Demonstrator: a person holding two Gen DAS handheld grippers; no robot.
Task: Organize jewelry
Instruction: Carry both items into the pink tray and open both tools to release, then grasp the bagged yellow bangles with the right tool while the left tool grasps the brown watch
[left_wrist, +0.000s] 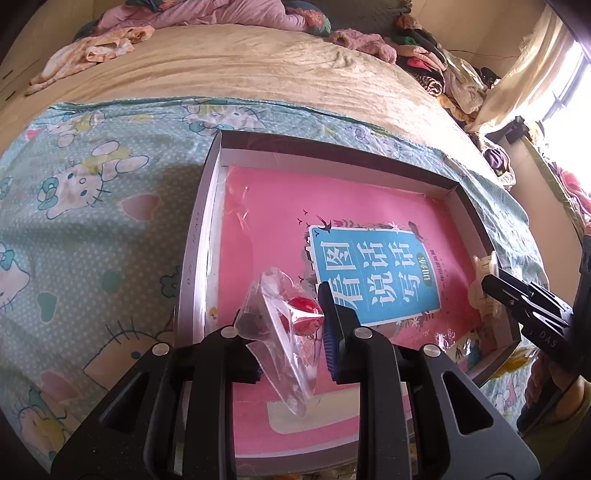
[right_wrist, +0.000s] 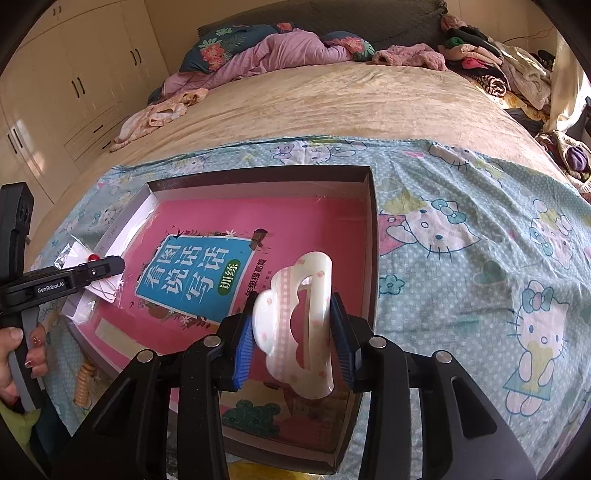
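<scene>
Left wrist view: the left gripper (left_wrist: 291, 332) pinches a clear bag (left_wrist: 284, 332) with a red bead over the pink book (left_wrist: 369, 229) titled 看图说话写话, lying in a box (left_wrist: 199, 236).

Right wrist view: the right gripper (right_wrist: 293, 345) clamps a white hair clip (right_wrist: 299, 325) above the same box (right_wrist: 371, 236); the other gripper reads "GenRobot.AI".

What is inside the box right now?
In the box lies a pink book covering nearly the whole floor. No jewelry rests on it yet. Anything beneath the book is hidden.

Cartoon-cat sheet (right_wrist: 480, 229) covers the bed; clothes (right_wrist: 476, 62), perhaps laundry, piled behind.
</scene>
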